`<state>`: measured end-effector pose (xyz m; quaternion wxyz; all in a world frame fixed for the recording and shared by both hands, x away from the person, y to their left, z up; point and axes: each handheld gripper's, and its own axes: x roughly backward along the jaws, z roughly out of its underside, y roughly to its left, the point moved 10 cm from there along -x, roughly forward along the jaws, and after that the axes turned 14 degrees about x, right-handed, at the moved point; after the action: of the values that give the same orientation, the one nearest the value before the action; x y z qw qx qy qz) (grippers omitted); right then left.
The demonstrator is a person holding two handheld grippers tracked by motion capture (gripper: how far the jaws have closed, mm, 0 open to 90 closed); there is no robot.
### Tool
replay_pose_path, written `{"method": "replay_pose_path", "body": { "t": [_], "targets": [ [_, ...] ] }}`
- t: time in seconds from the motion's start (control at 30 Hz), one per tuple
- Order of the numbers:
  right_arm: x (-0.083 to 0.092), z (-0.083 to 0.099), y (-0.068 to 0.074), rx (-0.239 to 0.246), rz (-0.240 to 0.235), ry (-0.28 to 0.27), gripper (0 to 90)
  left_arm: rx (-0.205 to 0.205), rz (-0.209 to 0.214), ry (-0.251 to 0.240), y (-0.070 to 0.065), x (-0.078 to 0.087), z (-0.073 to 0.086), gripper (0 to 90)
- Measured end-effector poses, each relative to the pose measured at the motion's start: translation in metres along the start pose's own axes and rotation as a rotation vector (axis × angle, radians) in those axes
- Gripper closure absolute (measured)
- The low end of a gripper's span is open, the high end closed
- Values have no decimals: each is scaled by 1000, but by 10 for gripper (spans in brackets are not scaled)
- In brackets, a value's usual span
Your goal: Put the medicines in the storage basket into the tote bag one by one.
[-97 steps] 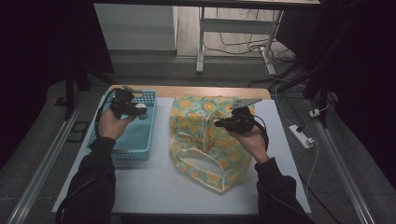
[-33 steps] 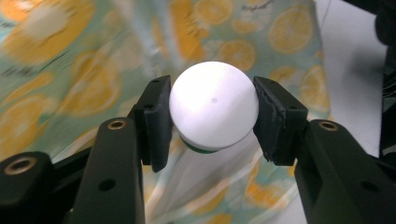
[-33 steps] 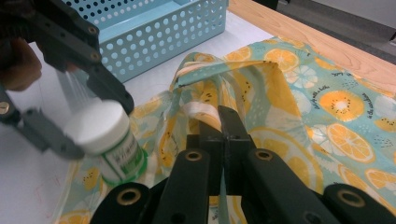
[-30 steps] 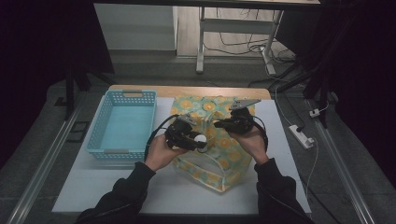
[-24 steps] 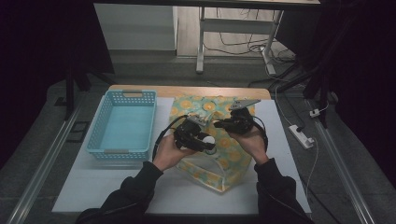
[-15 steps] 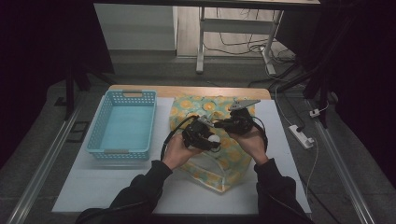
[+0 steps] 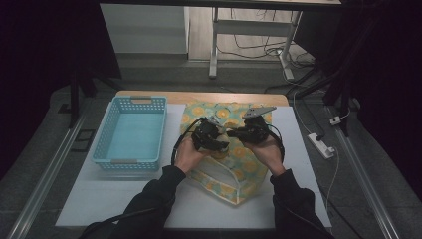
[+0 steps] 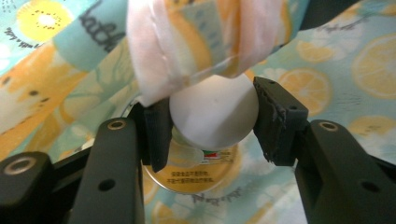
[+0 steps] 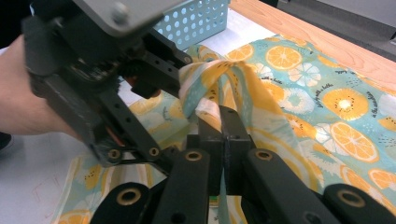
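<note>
Citrus-print bag on table; right gripper clamped tight on its raised cloth. Left gripper pinches white round object. Blue basket left.

The white round object between the left gripper's jaws is partly covered by a lifted fabric fold. The printed label beneath it is too small and blurred to read. The right gripper hides the fabric below its jaws.
</note>
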<state>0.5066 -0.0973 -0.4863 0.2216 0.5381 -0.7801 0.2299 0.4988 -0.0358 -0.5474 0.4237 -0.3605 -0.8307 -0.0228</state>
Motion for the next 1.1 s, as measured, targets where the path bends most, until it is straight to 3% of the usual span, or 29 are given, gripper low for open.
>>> {"method": "replay_pose_path", "body": {
  "t": [0.27, 0.47, 0.9, 1.1],
  "targets": [
    [1, 0, -1, -2, 2, -3, 900, -18, -43, -12, 3, -4, -3, 483],
    [2, 0, -1, -4, 4, -3, 900, -26, -31, -1, 0, 4, 1, 310],
    [1, 1, -1, -3, 4, -1, 900, 8, 46, -13, -6, 34, 13, 177],
    [2, 1, -1, -3, 3, -3, 900, 32, 104, -30, -10, 46, 17, 109]
  ]
}}
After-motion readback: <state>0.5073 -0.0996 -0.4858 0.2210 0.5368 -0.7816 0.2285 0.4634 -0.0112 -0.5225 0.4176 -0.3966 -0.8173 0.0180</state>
